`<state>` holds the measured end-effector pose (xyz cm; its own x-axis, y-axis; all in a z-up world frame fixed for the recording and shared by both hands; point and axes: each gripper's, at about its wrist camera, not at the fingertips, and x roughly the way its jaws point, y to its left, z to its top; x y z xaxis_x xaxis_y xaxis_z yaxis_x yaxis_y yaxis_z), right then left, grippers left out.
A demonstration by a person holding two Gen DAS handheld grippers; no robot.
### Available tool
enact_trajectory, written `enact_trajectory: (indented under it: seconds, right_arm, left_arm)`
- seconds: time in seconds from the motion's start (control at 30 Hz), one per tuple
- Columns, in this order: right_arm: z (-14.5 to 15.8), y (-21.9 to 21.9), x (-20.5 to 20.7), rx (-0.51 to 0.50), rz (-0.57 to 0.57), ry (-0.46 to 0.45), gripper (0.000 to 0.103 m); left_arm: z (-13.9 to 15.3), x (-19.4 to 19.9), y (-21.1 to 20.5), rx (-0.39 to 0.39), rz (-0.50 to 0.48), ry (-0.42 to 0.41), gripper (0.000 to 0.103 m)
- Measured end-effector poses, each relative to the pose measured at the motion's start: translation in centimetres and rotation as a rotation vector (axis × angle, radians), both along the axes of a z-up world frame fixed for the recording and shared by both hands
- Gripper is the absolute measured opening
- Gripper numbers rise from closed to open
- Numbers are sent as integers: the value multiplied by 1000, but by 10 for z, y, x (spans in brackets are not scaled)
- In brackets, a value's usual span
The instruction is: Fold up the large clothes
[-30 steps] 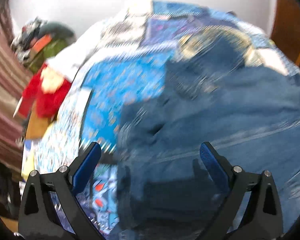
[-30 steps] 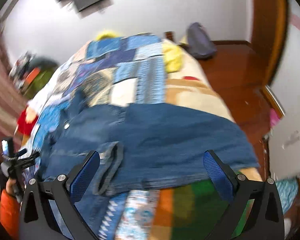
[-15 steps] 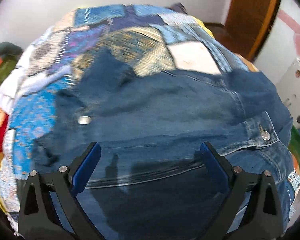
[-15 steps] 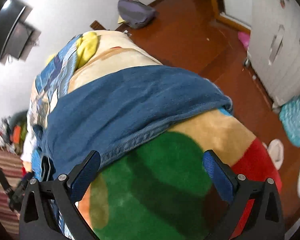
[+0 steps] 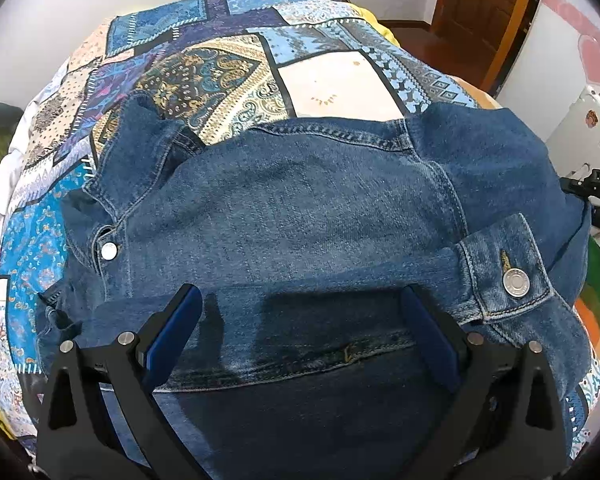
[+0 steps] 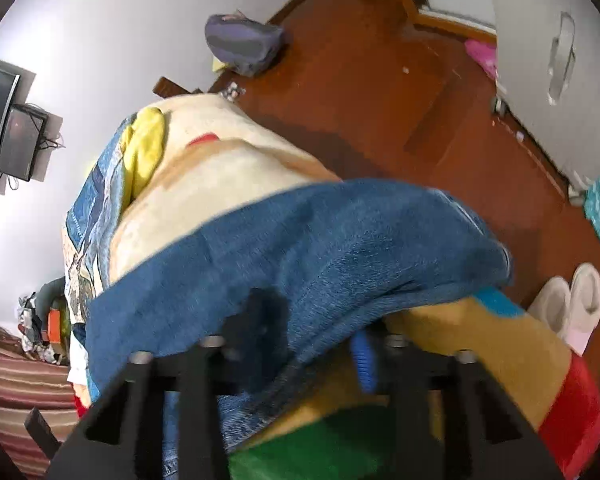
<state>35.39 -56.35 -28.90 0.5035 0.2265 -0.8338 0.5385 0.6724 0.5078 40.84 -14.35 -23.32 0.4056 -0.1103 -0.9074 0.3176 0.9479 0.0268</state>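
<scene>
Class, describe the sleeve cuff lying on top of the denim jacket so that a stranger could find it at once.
Start at the patchwork quilt covering the bed, then find the denim jacket spread across it. Near the jacket's right side lies the cuff: a paler, faded band with tan stitching and one large silver button, unlike the darker denim around it.

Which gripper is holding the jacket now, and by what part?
The right gripper is shut on the denim jacket at its near edge; the left gripper is open, holding nothing.
</scene>
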Motion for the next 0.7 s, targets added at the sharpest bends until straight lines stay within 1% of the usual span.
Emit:
enact_trajectory:
  seconds: [0.07,0.13,0.2,0.33,0.43,0.5,0.53,0.6,0.7]
  right_arm:
    - [12,4,2,-28,6,-25,15]
    - [25,10,3,-65,26,-56,13]
    - [49,21,3,-131,51,-105,12]
    - [103,47,1,-185,114,-228,10]
    - [153,83,1,-241,194,-335,10]
    - [180,111,3,-247,254,-394,10]
    - [188,124,3,-244,278,-414,10]
    - [208,161,7,-220,356,-463,10]
    - [220,212,12,-176,450,-496,10]
  left_arm:
    - [6,-3,3,-3,5,-19,100]
    - [14,-6,7,-12,9,-41,100]
    - [21,-9,11,-13,15,-65,100]
    - [41,-17,23,-14,23,-126,100]
    - [60,-27,35,-10,32,-191,100]
    - [69,-33,41,-10,34,-223,100]
    - [77,-38,47,-12,37,-247,100]
    - [85,-44,55,-15,41,-272,100]
    - [97,-54,72,-16,57,-312,100]
